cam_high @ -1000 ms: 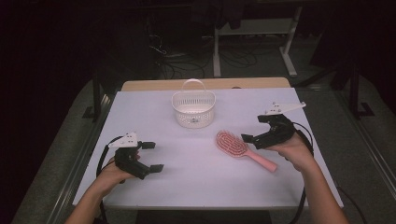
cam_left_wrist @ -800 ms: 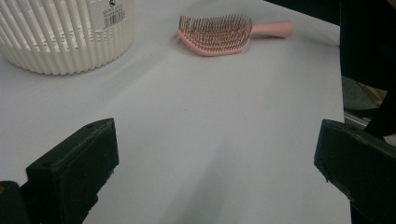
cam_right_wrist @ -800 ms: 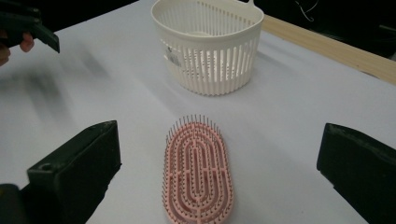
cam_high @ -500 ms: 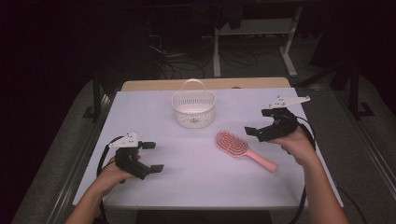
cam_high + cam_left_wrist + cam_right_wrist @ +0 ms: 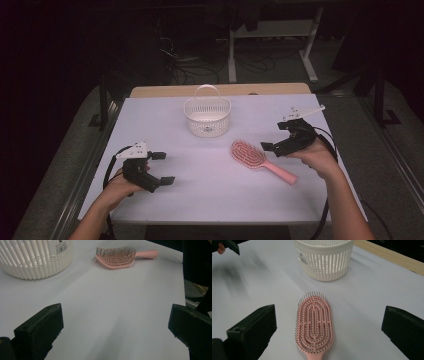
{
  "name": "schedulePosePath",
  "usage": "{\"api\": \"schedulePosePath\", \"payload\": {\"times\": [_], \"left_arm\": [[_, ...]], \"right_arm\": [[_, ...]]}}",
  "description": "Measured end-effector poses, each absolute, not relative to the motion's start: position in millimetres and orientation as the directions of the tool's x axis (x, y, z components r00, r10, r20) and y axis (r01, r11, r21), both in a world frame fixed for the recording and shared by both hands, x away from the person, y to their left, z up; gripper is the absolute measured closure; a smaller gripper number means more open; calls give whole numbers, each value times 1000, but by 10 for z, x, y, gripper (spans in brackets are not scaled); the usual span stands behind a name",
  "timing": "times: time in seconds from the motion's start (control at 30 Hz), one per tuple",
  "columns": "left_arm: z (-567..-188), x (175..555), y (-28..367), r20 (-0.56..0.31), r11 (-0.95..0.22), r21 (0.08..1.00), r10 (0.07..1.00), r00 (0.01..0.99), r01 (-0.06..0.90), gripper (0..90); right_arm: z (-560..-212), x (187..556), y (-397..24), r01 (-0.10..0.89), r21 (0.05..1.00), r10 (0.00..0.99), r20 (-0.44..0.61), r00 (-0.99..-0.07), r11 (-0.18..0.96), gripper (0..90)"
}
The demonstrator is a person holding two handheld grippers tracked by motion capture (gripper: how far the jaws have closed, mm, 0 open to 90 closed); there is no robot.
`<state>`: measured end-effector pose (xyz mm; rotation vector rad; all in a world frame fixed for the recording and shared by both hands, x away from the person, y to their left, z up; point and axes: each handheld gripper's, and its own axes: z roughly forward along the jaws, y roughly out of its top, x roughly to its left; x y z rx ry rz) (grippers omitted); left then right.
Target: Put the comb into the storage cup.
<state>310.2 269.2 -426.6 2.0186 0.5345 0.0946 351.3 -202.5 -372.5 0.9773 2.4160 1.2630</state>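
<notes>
Broadly, one white table (image 5: 210, 200) carries everything. One cream slatted basket (image 5: 207, 116) with a hoop handle stands toward its far edge; the left gripper view shows a barcode label on its wall. One pink hairbrush (image 5: 260, 160) lies bristles up, near the basket, handle toward the right. Two grippers: the right gripper (image 5: 276, 136) hovers just beside the brush handle with its jaws spread wide, the brush head between them in its own view. The left gripper (image 5: 163, 167), also spread, rests well apart.
</notes>
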Motion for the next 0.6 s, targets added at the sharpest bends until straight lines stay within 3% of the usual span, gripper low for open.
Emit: {"api": "schedulePosePath", "payload": {"times": [0.6], "left_arm": [[-4269,3106,2691,-154,-403,853,411,899,330,0]], "right_arm": [[-3758,3481,-2087,481,760,677,74,-732,437,0]]}}
